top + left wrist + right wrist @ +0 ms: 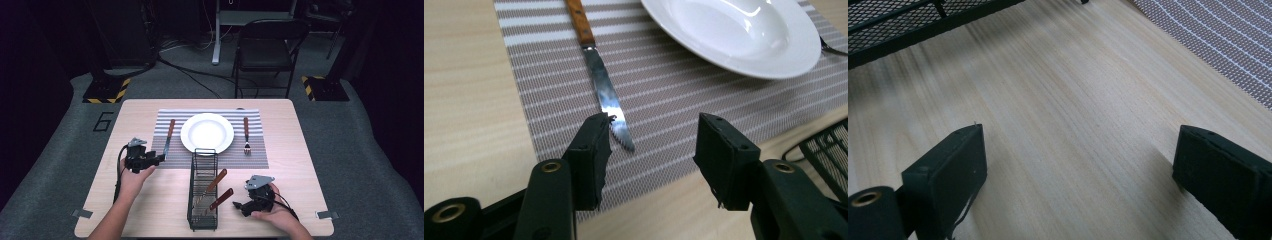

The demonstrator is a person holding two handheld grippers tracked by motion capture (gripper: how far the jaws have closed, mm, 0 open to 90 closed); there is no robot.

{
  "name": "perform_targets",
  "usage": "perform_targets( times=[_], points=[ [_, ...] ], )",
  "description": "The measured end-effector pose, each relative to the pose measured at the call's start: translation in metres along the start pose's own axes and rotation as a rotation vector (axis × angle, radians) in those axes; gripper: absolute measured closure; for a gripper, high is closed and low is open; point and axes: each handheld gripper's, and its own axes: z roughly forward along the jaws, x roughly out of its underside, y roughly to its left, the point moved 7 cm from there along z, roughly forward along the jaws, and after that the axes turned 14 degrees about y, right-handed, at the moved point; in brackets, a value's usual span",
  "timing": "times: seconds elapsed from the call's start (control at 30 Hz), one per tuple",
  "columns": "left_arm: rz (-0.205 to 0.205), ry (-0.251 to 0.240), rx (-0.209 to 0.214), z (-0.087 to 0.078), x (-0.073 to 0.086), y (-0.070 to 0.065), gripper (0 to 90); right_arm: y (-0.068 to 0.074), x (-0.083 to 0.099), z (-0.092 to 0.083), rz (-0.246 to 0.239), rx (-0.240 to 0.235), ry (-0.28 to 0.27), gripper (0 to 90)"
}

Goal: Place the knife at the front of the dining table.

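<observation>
The left gripper (651, 145) stands half apart, empty, beside the steak knife (604, 90) on the striped placemat (674, 85). The right gripper (1078, 170) gapes wide over bare wooden table (1073, 90). Dark room beyond.

A white plate (207, 132) sits centred on the striped placemat (260, 155), a fork (246, 135) right of it. A folding chair (267, 47) stands beyond the table (300, 150).

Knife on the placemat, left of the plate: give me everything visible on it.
The knife has a reddish-brown wooden-looking handle and a shiny metal blade, serrated near its pointed tip. It lies flat on the striped placemat, left of the white plate and clear of it, handle toward the far edge, tip toward the person. The left gripper has open jaws straddling the tip, which lies beside one jaw; contact can't be told.
</observation>
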Motion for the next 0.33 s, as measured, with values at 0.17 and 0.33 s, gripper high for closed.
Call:
perform_targets(
  times=[0.17,0.33],
  points=[
    [0.050,0.031,-0.022,-0.010,0.025,0.002,44.5,0.000,0.000,0.000,0.000,0.000,0.000,6.3],
    [0.067,0.027,-0.052,-0.017,0.045,0.010,39.8,0.000,0.000,0.000,0.001,0.001,0.000,6.3]
  ],
)
